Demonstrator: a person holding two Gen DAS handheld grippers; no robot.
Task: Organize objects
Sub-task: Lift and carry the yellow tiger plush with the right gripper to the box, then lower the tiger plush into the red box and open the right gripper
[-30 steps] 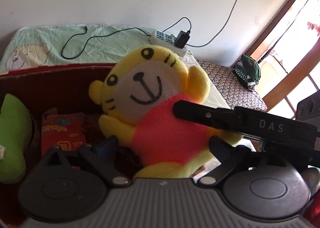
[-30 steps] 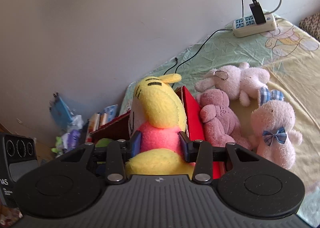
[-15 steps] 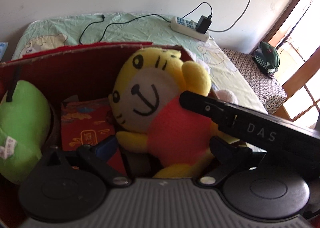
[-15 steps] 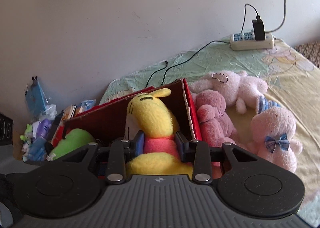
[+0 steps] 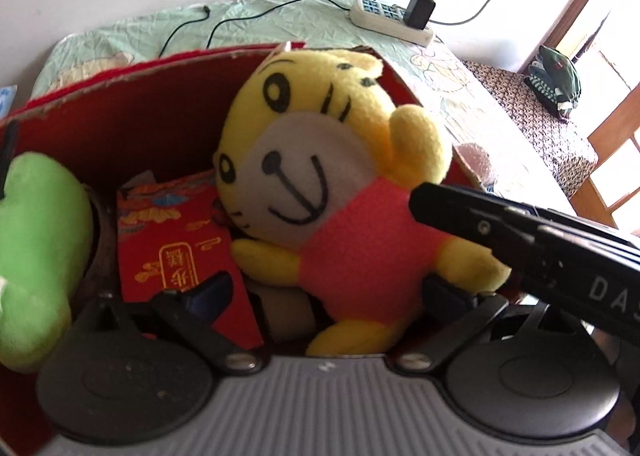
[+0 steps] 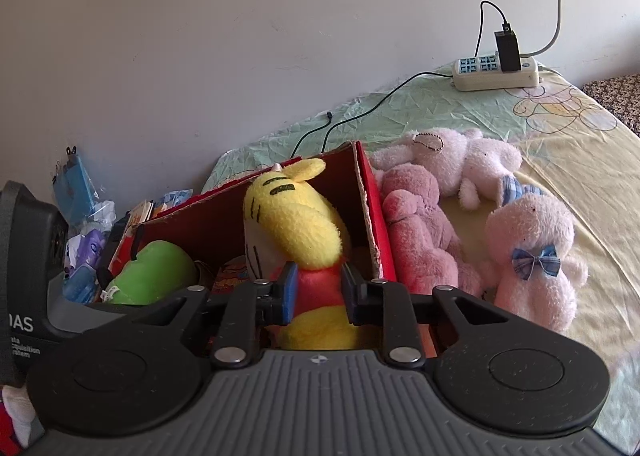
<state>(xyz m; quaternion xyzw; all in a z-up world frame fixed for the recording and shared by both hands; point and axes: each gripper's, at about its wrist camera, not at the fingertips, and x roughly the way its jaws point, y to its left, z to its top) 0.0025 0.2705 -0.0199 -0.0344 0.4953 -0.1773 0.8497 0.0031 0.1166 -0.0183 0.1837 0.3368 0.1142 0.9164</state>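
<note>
Here "DAS" marks the right gripper (image 6: 318, 290) clamping the yellow plush (image 6: 296, 224).

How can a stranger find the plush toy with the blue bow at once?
Start at the red cardboard box on the bed; three pink plush toys lie right of it. The pale pink toy nearest the camera is the one: only it wears a blue checked bow at its neck.

left gripper (image 5: 320, 296): fingers spread wide | right gripper (image 6: 318, 290): fingers clamped
</note>
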